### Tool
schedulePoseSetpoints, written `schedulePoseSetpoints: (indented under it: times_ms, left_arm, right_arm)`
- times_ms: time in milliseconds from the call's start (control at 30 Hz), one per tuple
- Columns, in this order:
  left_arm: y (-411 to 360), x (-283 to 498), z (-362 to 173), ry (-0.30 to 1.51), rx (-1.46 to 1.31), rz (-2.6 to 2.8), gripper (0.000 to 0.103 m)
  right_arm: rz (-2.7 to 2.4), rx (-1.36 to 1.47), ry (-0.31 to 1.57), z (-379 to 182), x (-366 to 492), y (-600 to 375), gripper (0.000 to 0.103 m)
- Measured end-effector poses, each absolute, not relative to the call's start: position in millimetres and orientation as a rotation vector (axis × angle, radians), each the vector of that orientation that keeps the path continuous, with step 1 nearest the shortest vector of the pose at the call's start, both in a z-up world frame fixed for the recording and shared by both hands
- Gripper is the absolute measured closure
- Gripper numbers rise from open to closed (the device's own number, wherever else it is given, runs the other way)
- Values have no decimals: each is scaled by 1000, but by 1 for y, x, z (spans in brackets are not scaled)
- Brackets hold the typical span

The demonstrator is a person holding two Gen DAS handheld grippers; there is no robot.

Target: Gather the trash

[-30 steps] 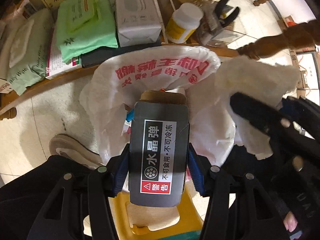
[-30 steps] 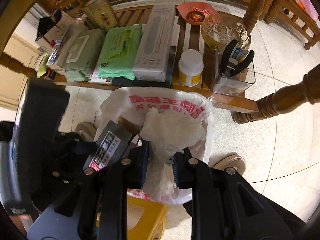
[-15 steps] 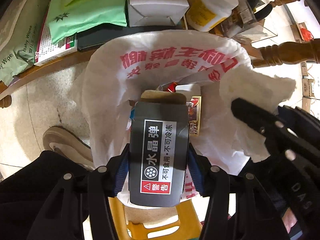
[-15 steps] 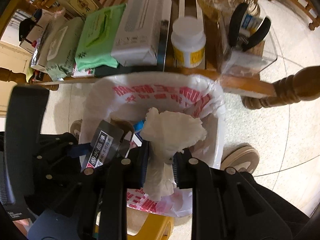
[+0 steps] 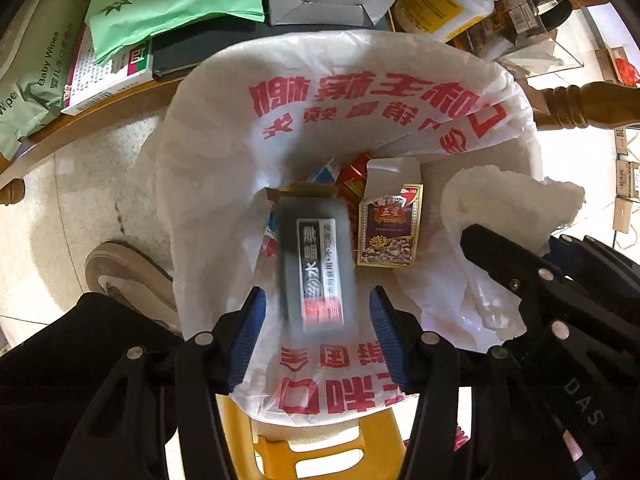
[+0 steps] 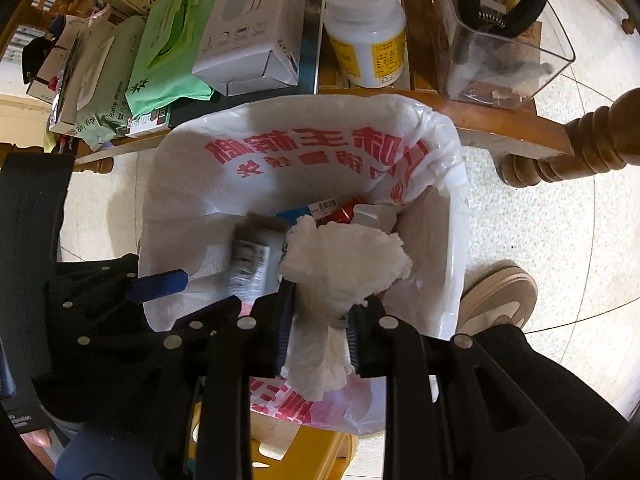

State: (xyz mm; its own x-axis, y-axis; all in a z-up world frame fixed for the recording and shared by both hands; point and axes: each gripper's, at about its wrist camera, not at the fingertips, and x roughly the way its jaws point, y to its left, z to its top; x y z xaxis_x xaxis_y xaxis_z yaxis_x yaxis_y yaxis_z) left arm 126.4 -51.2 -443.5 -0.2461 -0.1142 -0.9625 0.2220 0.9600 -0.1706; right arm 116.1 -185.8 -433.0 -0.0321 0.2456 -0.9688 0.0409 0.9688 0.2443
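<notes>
A white trash bag (image 5: 224, 152) with red print lines a bin and also shows in the right wrist view (image 6: 192, 184). My left gripper (image 5: 318, 332) is open above the bag. The dark grey box (image 5: 316, 268) it held is blurred, falling free into the bag; it also shows in the right wrist view (image 6: 254, 258). My right gripper (image 6: 318, 320) is shut on a crumpled white tissue (image 6: 344, 264) over the bag's near side; the tissue also shows in the left wrist view (image 5: 504, 208). A card box (image 5: 390, 226) and red wrappers lie inside the bag.
A wooden table (image 6: 500, 124) behind the bag carries a yellow-labelled pill bottle (image 6: 368, 36), a white carton (image 6: 256, 28), green wipe packs (image 6: 168, 52) and a clear box with pliers (image 6: 500, 40). A yellow stool (image 5: 280, 456) stands under the bag. Shoes rest on the floor on both sides.
My left gripper opened and let go of the dark grey box, which is dropping into the bag. Both grippers moved closer over the bag. The right still grips the tissue.
</notes>
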Motion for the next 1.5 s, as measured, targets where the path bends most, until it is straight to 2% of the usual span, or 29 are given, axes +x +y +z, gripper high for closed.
schedulePoseSetpoints:
  times_ms: [33, 200, 233, 533, 700, 800, 1100, 1267, 1500]
  left_arm:
    - [-50, 127, -444, 1794, 78, -316, 48]
    - [-51, 127, -441, 1789, 101, -302, 34]
    - [-53, 127, -440, 1789, 102, -300, 32]
    - [-57, 124, -431, 1778, 123, -299, 30]
    - [-50, 119, -419, 1752, 88, -274, 30]
    - [-44, 116, -406, 1700, 88, -224, 30]
    - [-33, 97, -334, 1474, 75, -132, 30]
    - [-26, 79, -280, 1314, 60, -88, 30]
    - [-24, 47, -212, 1097, 47, -59, 29]
  right_arm:
    - [164, 221, 1597, -433, 116, -186, 80]
    - [126, 209, 1574, -429, 116, -193, 51]
    - [123, 217, 1573, -429, 116, -195, 49]
    - [109, 194, 1576, -427, 116, -195, 48]
    - [56, 148, 1532, -411, 108, -200, 40]
    - [24, 144, 1507, -399, 99, -208, 40]
    - [11, 27, 1318, -326, 69, -189, 38]
    - [-15, 37, 1192, -278, 42, -190, 25]
    - [-63, 57, 977, -214, -1, -191, 23]
